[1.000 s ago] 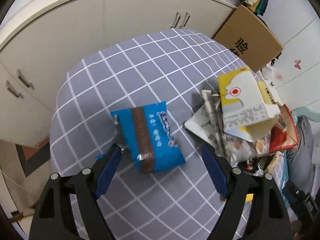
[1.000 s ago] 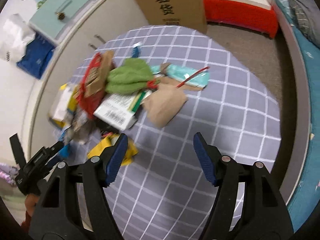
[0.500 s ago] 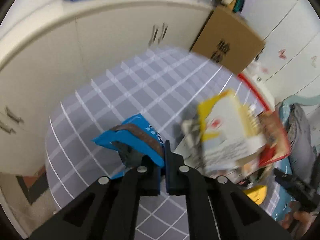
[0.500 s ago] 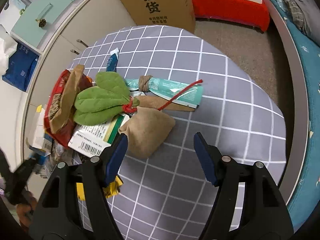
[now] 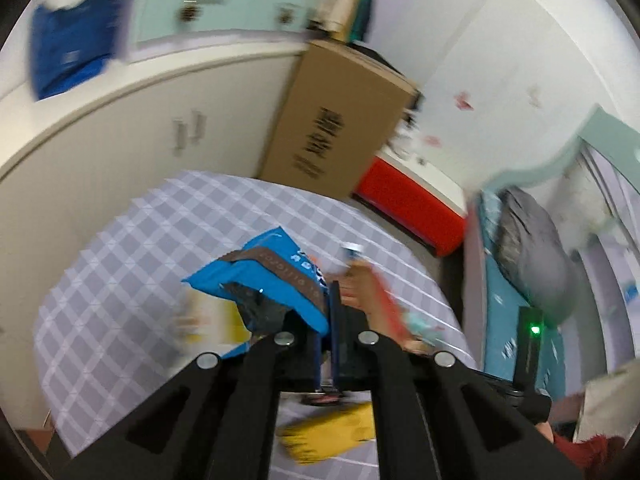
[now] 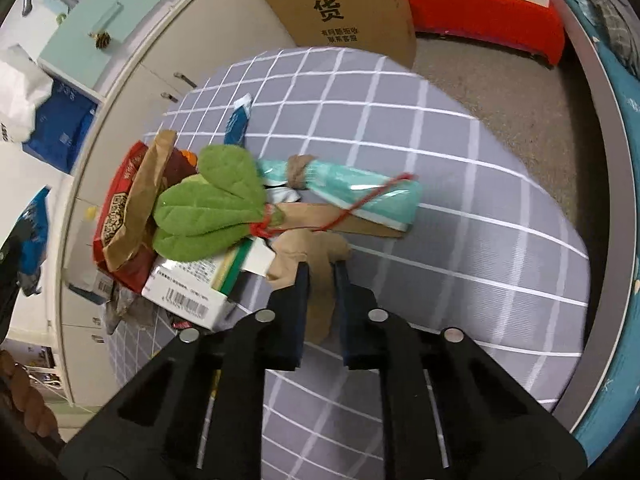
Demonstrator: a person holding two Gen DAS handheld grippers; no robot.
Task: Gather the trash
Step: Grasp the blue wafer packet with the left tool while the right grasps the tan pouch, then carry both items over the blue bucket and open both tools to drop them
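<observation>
My left gripper (image 5: 328,308) is shut on a blue snack wrapper (image 5: 264,272) with a brown band and holds it above the grey checked table (image 5: 132,248); that view is blurred. The wrapper also shows at the left edge of the right wrist view (image 6: 32,232). My right gripper (image 6: 322,276) is shut on a tan cloth pouch (image 6: 316,256) tied with red string at the near side of a trash pile. The pile holds a green felt leaf (image 6: 208,208), a teal packet (image 6: 352,192), a red snack bag (image 6: 120,216) and a white barcoded box (image 6: 188,288).
A cardboard box (image 6: 332,4) stands beyond the table by cream cabinets (image 6: 160,60). A red stool (image 6: 480,12) and a bed edge (image 6: 608,80) lie to the right. A yellow wrapper (image 5: 332,436) lies under my left gripper. A small blue packet (image 6: 238,124) lies behind the pile.
My left gripper closed on the blue wrapper, lifted it and swung right. My right gripper moved in to the pile and closed on the tan pouch.
</observation>
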